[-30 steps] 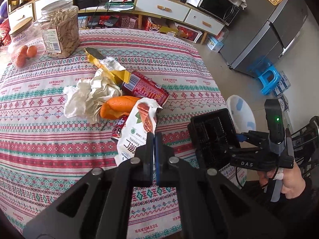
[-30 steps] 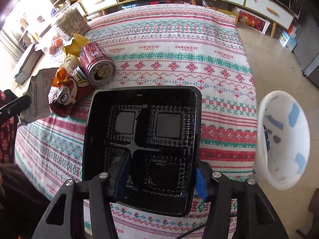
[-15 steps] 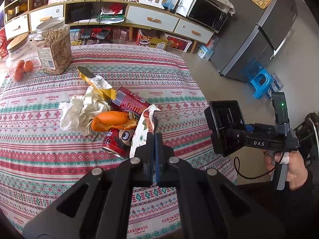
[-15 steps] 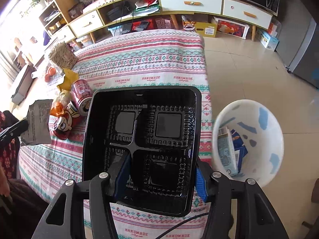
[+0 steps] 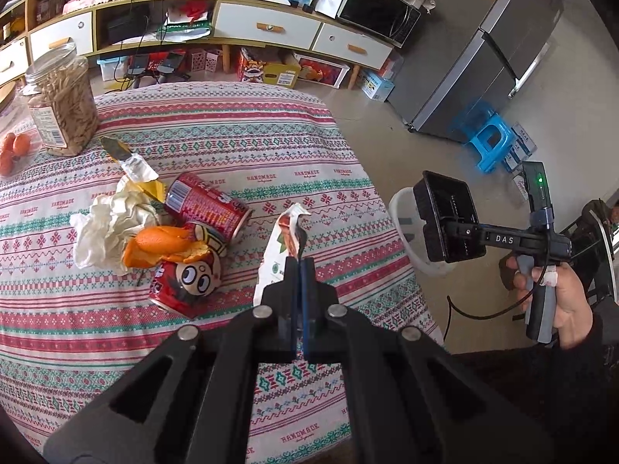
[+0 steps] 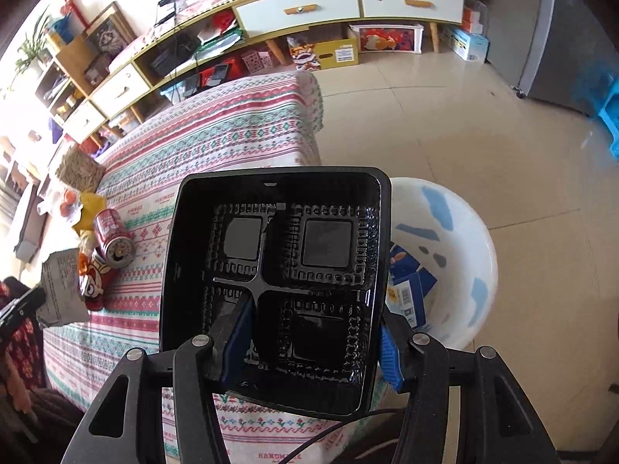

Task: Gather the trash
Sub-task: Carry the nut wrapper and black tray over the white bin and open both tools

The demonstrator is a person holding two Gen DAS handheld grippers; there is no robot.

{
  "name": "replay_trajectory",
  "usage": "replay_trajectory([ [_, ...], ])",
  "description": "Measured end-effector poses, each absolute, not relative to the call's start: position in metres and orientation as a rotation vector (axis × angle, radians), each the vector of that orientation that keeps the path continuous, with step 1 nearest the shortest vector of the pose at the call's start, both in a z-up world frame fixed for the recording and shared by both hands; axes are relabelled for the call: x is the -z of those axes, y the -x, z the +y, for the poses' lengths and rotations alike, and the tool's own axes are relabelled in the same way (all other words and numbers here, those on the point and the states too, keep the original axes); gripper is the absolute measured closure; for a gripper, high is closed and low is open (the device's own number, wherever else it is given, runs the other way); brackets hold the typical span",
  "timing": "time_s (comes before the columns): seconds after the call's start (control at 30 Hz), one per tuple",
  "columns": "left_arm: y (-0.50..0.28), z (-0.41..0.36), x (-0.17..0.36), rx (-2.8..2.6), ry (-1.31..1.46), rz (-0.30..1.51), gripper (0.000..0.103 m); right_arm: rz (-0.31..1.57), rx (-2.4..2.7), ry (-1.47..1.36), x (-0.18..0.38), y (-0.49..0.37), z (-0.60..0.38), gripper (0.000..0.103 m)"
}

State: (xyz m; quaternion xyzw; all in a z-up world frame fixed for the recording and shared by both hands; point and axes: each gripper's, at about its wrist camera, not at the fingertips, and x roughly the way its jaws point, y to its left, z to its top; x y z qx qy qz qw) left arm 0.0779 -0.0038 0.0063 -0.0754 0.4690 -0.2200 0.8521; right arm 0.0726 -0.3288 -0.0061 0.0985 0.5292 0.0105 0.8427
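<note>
My left gripper (image 5: 300, 270) is shut on a white snack wrapper (image 5: 280, 243) and holds it lifted above the table's right side. My right gripper (image 6: 311, 332) is shut on a black plastic food tray (image 6: 278, 282), held in the air beside the table edge, over the rim of a white basin (image 6: 456, 255) on the floor; the tray (image 5: 445, 212) also shows in the left wrist view. The basin holds a blue carton (image 6: 410, 290). On the table lie two red cans (image 5: 205, 205) (image 5: 185, 282), orange peel (image 5: 158, 243), crumpled tissue (image 5: 108, 228) and a yellow wrapper (image 5: 131, 162).
The table has a striped patterned cloth (image 5: 232, 143). A jar of snacks (image 5: 62, 104) and a jar with oranges (image 5: 11, 150) stand at its far left. A fridge (image 5: 483, 50), a blue stool (image 5: 491, 143) and a low cabinet (image 5: 267, 27) stand beyond.
My right gripper has carried the black tray off the table, out over the white basin. My left gripper has lifted the snack wrapper up from the trash pile.
</note>
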Motion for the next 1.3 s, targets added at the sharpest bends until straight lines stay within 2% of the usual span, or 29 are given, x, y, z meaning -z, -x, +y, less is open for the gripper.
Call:
replay_trajectory([
  [0.37,-0.108,-0.098,0.007,0.558,0.104,1.039,0.101,1.148,0.143,-0.291,0.028,-0.078,-0.406,0.045],
  [0.47,-0.112,-0.128,0.008,0.597,0.089,1.045,0.101,1.145,0.129,-0.319,0.036,-0.078,-0.416,0.042],
  [0.53,-0.113,-0.148,0.008,0.622,0.077,1.047,0.101,1.161,0.105,-0.355,0.044,-0.080,-0.421,0.034],
  [0.6,-0.114,-0.167,0.007,0.642,0.060,1.046,0.101,1.167,0.106,-0.372,0.046,-0.077,-0.429,0.032],
  [1.23,-0.129,-0.270,0.017,0.676,-0.023,1.031,0.101,1.093,0.220,-0.345,0.024,-0.018,-0.466,0.028],
  [1.3,-0.130,-0.271,0.020,0.649,-0.051,1.010,0.091,1.080,0.230,-0.348,0.021,-0.016,-0.467,0.027],
])
